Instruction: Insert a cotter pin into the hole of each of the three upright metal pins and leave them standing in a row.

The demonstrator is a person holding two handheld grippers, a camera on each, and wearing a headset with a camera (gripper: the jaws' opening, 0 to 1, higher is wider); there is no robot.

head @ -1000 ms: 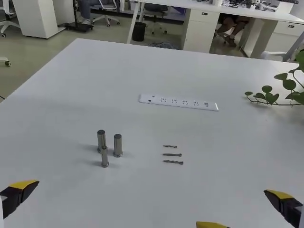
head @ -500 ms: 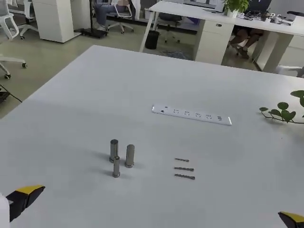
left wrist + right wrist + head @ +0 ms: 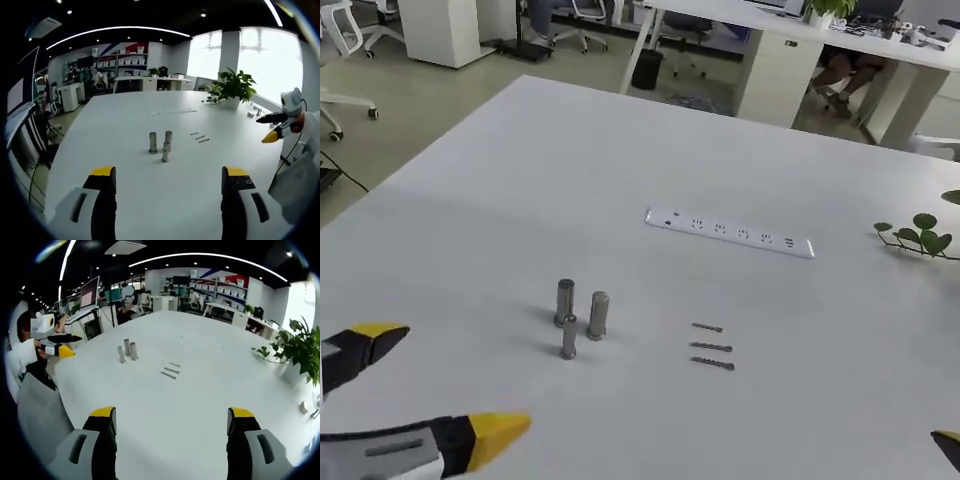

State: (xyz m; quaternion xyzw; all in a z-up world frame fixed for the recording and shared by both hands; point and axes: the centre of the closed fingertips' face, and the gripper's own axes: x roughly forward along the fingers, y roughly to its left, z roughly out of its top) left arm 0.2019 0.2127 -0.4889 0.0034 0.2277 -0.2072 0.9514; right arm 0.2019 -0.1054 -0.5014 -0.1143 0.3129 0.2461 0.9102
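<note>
1. metal pins point(image 3: 598, 315) and cotter pins point(image 3: 711, 347) sit on the white table point(image 3: 520, 180) beyond both grippers, touched by neither
2. nearest the person, the left gripper point(image 3: 168, 172) comes in at the lower left of the head view; its yellow-tipped jaws are spread wide with nothing between them
3. the right gripper point(image 3: 172, 413) is low on the right, with one yellow tip just showing in the bottom corner of the head view; in the right gripper view its jaws stand wide apart and hold nothing
4. next out, the three metal pins stand upright in a tight cluster, not a line: two side by side at the back, the third just in front of them; whether any touch cannot be told
5. to their right, clear of them, the three cotter pins lie flat and parallel, one behind the other with small gaps between
6. farther back, a white power strip point(image 3: 728, 232) lies across the middle of the table
7. at the right edge, leafy sprigs of a plant point(image 3: 920, 235) reach over the tabletop
8. past the far edge of the table stand white desks point(image 3: 790, 50) and a dark bin point(image 3: 647, 70) on the floor
</note>
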